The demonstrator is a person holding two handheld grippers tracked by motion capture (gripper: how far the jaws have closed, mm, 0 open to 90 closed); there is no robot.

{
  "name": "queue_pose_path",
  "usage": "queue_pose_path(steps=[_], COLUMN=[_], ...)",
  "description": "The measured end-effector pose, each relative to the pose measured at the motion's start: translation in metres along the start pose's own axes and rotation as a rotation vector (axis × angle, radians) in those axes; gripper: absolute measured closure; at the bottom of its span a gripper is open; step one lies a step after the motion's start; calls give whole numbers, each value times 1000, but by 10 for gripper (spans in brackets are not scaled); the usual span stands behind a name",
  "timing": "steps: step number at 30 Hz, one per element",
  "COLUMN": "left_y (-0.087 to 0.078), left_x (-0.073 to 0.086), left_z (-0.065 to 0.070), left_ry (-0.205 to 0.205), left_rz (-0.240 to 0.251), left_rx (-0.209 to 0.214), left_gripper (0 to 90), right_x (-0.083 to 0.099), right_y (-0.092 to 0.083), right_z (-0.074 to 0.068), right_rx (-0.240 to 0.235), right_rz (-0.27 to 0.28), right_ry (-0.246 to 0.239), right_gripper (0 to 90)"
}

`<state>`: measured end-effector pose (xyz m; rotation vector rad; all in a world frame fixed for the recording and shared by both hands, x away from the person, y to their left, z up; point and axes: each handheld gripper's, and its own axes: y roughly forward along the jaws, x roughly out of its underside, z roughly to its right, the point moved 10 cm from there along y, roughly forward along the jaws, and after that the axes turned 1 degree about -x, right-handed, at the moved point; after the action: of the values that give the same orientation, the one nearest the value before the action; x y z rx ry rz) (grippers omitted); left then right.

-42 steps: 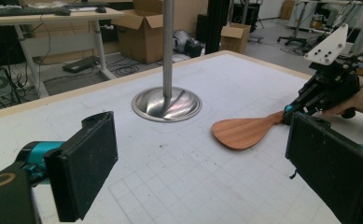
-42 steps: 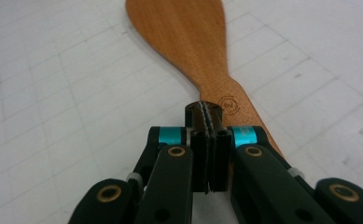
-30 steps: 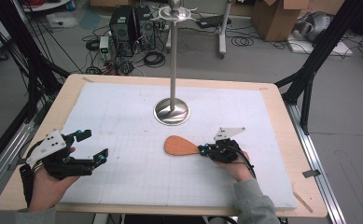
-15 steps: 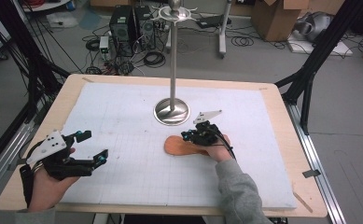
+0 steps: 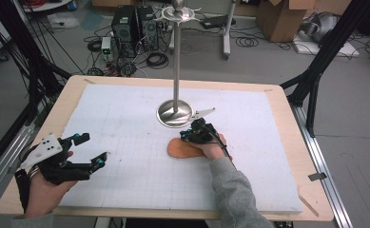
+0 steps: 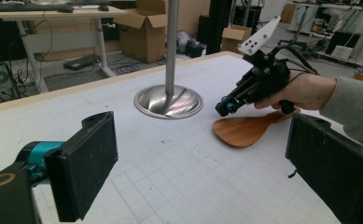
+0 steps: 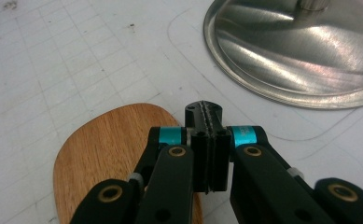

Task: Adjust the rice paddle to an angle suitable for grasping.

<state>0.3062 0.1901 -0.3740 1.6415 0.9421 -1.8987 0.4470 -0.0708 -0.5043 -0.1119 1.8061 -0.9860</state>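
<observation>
Tongs on the right (image 5: 188, 136) sit just right of the middle of the high view, their jaws pressed flat together with nothing showing between them. In the right gripper view the closed tips (image 7: 206, 140) hang above the edge of a wooden spatula (image 7: 109, 158), whose rounded blade fills the lower left of that frame; whether the tips touch the wood cannot be told. The same spatula (image 5: 185, 148) lies flat on the white gridded mat (image 5: 125, 118) at the centre of the high view, partly under the right hand (image 5: 213, 145). From the left gripper view it appears right of centre (image 6: 249, 128), with the right tongs (image 6: 226, 106) angled down just above it.

Directly above the spatula in the high view stands a metal stand (image 5: 175, 71), its round polished base (image 5: 174, 114) resting on the mat and its thin pole rising to the top of the frame. That base takes the upper right of the right gripper view (image 7: 300, 51), near the closed tips but apart from them.

Left tongs (image 5: 90, 152) are at the lower left of the high view, held low over the mat by the left hand (image 5: 44, 187). Their jaws are spread wide and hold nothing; in the left gripper view the two black pads (image 6: 83, 170) stand far apart at either side of the frame.

The mat covers most of the wooden desk (image 5: 287, 123).
</observation>
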Motion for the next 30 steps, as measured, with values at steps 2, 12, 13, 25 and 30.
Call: queue_pose_path(steps=[2,12,13,25,30], left_y=[-3,-9,-9,-5,0], left_x=[-2,-4,-4,-3,-3], left_z=[-2,-6,-6,-4,0], left_ry=[-2,-8,-9,0,6], left_rz=[9,24,24,11,4], left_rx=[-6,-14,-14,-12,-1], left_gripper=[94,95,94,94,95], right_x=[-1,-5,-5,10,19], right_y=[2,16,16,4,-3], right_z=[0,-3,-5,-40,-53], right_rx=[5,2,-10,-119,-157], right_rz=[-1,-37,-42,-166,-157], right_ry=[1,5,4,-124,-134], right_gripper=[900,900,900,900,900])
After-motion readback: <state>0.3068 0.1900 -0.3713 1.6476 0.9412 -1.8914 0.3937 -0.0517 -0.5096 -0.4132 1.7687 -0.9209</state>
